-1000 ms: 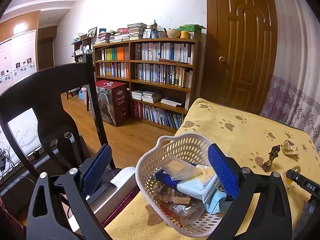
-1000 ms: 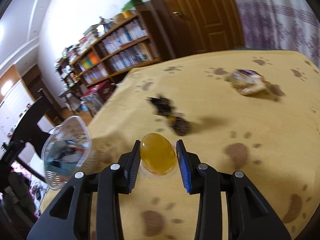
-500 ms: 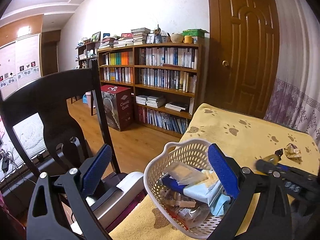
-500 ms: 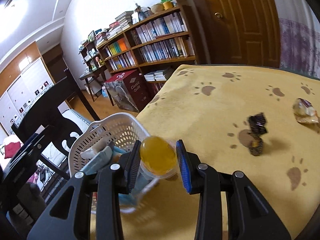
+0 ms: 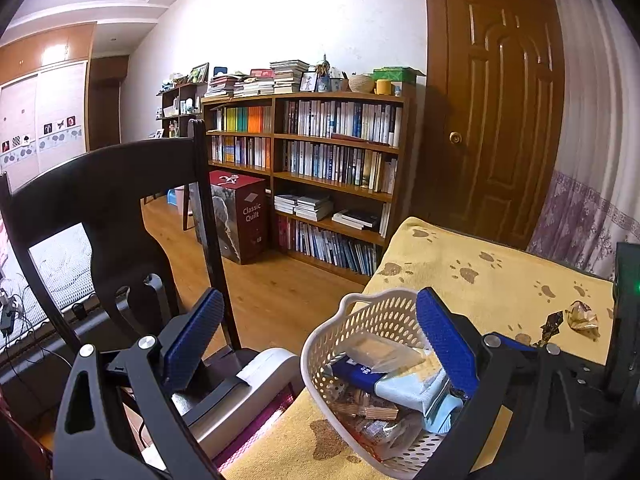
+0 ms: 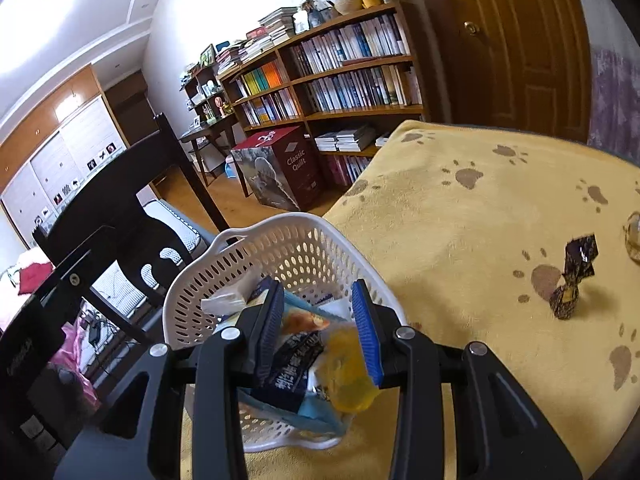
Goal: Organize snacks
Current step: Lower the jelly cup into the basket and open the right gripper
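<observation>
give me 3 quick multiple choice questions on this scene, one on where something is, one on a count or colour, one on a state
1. Where is the white basket?
A. on the floor
B. at the corner of the yellow cloth
C. on the bookshelf

2. How many wrapped snacks lie loose on the cloth in the left wrist view?
A. two
B. five
C. none

3. How is the right gripper?
A. shut on a book
B. open over the basket
C. out of view

Answers:
1 B, it sits at the cloth's corner by the black chair.
2 A, a dark candy and a gold wrapper.
3 B, the orange jelly cup lies loose between its spread fingers.
</observation>
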{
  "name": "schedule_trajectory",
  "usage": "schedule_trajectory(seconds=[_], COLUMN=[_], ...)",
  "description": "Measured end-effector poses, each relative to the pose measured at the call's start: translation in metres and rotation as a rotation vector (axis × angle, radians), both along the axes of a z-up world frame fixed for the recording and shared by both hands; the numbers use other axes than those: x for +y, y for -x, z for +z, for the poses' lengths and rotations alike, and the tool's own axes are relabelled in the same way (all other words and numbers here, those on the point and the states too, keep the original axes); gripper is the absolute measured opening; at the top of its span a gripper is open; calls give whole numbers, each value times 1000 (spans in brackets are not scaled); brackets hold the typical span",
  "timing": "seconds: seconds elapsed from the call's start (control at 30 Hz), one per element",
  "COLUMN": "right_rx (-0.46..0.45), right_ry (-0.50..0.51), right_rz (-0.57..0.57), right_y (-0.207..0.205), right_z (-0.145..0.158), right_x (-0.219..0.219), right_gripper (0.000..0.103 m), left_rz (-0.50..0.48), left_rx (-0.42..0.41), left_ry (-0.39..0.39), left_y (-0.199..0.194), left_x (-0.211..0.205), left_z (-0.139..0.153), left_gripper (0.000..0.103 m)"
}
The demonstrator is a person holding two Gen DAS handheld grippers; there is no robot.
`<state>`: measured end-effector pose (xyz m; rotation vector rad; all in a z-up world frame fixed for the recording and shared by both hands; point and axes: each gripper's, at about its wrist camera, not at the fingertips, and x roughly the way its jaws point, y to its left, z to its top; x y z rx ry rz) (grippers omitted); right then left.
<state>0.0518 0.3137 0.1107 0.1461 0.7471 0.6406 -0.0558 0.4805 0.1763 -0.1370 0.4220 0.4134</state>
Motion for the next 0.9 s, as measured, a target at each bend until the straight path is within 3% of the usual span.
schedule_trajectory(seconds=[0.4, 0.7, 0.9], right_rx=[68, 154, 149], right_ry=[-123, -152, -137], right_rz=[-77, -68, -41], right_y=[-9, -2, 0], right_z=[-6, -32, -36], right_x=[-42, -44, -30], right_gripper=[37, 37, 38], left_rz=[-7, -7, -15], left_rx=[1, 6, 7], left_ry=[-7, -7, -13], left_y=[-1, -1, -3], left_x=[-4, -5, -7], left_z=[0, -1, 0], left_gripper=[99, 99, 99])
